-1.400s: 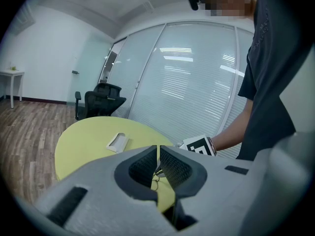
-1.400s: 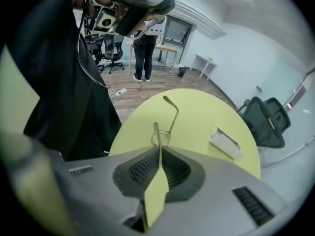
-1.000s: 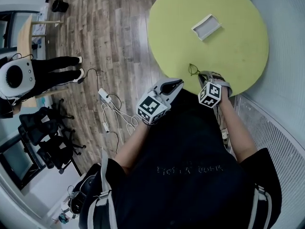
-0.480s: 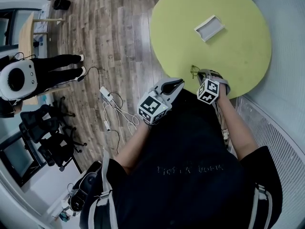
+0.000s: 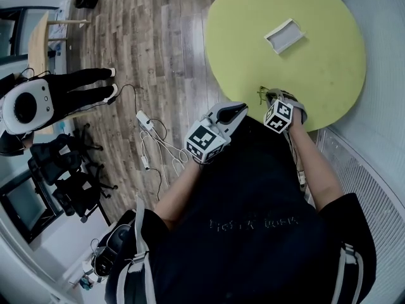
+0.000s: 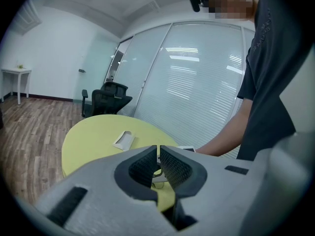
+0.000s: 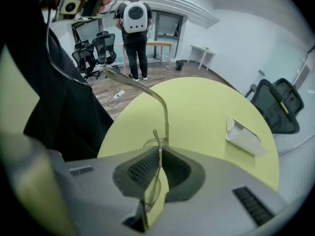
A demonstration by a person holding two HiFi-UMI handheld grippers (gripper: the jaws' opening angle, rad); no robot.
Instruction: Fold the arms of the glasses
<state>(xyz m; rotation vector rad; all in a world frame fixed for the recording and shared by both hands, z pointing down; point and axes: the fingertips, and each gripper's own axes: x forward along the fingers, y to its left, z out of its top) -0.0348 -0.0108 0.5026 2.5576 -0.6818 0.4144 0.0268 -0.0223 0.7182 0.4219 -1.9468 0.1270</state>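
Observation:
Thin green-rimmed glasses hang over the near edge of the round yellow-green table. My right gripper is shut on them. In the right gripper view the lens rim sits pinched between the pads, at my right gripper, and one arm of the glasses sticks up and curves away, unfolded. My left gripper hovers just left of the glasses, off the table edge, shut on nothing. In the left gripper view its tips touch, with the glasses partly visible behind them.
A white open case lies further out on the table. A person with a white backpack stands on the wooden floor at left, near office chairs. Cables lie on the floor. Window blinds run along the right.
The head view has drifted a little, so the table sits further up and right. Both grippers keep about the same places, the right one still shut on the glasses.

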